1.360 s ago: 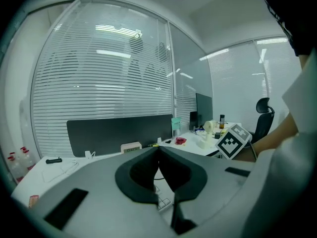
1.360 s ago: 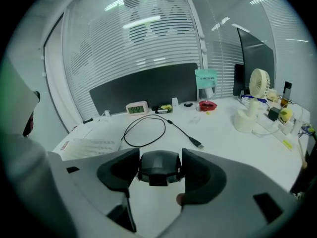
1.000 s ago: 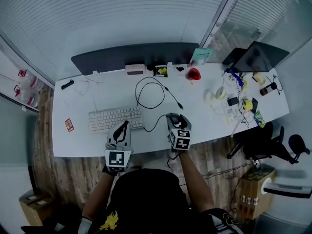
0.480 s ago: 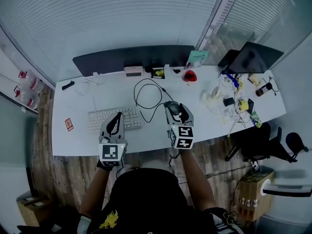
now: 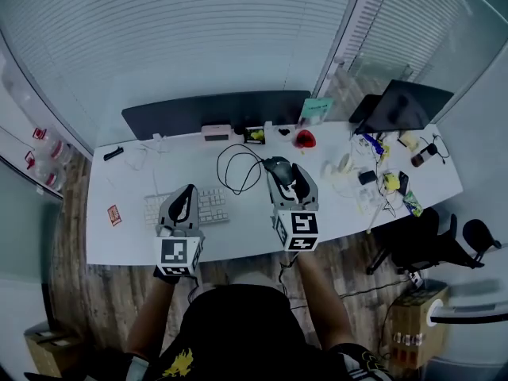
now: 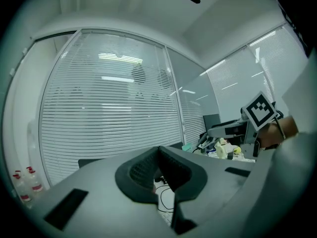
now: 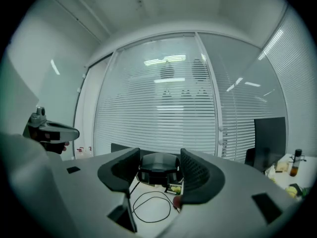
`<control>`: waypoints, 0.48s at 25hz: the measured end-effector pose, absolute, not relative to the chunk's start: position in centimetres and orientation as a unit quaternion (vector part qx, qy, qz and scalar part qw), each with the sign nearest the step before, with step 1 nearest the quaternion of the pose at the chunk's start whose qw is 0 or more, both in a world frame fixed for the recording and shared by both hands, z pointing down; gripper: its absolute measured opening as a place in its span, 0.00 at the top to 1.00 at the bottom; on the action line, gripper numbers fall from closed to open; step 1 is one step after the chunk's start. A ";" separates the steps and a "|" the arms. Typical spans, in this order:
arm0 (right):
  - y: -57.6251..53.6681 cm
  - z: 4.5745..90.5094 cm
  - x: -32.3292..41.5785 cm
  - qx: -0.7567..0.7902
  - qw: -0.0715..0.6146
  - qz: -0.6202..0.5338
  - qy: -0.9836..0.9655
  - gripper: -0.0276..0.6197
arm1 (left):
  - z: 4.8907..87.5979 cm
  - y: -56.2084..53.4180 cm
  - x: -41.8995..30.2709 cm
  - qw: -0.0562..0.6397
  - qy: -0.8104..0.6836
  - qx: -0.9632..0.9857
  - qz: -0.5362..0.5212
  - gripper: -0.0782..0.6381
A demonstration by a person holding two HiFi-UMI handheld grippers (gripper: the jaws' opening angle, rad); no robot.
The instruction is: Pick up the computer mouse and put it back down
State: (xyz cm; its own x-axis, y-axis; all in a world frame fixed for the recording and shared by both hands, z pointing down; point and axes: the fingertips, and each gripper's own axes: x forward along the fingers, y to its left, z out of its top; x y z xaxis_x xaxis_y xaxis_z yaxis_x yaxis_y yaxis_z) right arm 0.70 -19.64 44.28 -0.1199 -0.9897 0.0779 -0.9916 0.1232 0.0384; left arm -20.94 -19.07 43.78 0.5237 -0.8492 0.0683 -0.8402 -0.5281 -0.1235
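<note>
Mouse (image 5: 277, 165) clamped in our right gripper (image 5: 289, 181) above the desk (image 5: 238, 230): pickup done, put-down pending; our left gripper (image 6: 159, 168) closed on nothing.

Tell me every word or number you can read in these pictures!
None can be read.
Red-and-white card on the desk: print too small.
Teal box at the desk's back edge: too blurred.
Cube markers: black-and-white patterns, not letters.
</note>
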 end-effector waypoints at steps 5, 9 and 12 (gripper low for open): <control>-18.8 38.8 0.8 0.664 0.027 -0.021 -0.747 0.53 | 41.0 -18.4 -20.3 0.031 0.472 -0.879 -0.055 0.87; -18.3 35.2 1.4 0.663 0.015 -0.047 -0.747 0.53 | 38.6 -18.7 -19.1 0.041 0.468 -0.882 -0.045 0.87; -17.9 33.6 2.2 0.658 0.012 -0.059 -0.750 0.53 | 37.8 -18.7 -18.1 0.042 0.469 -0.881 -0.038 0.87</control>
